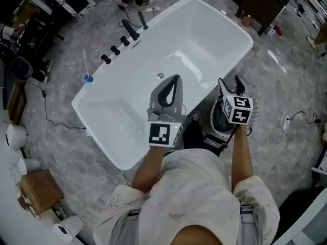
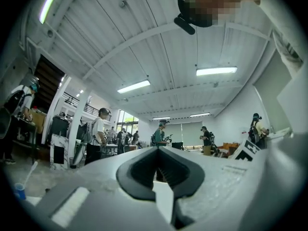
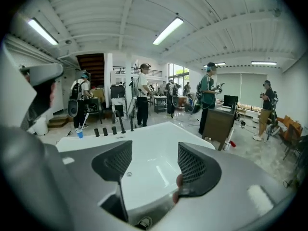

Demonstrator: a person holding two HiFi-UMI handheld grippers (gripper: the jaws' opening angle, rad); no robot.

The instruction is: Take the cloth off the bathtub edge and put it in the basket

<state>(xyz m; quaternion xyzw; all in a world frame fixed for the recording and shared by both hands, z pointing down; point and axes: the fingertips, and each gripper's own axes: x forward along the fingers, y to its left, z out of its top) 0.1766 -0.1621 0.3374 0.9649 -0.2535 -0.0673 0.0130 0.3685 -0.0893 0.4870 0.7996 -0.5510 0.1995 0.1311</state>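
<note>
White-shirted shoulders filled the bottom of the head view, with two bare forearms reaching up from them, each ending in one gripper that bore one marker cube. At centre, the left gripper hung over the one white bathtub. In its own view the left gripper's two jaws met at their tips, with nothing between them. At centre right, the right gripper stood over one round basket just beside the tub's near edge. In its own view the right gripper's jaws stood about half open and empty, with the tub showing through the gap. A dark mass lay inside the basket; whether it was the cloth could not be told. Along the tub's upper-left rim stood three short black knobs and two taller black fittings. One blue cup sat on the floor left of the tub, and one drain showed in its basin.
</note>
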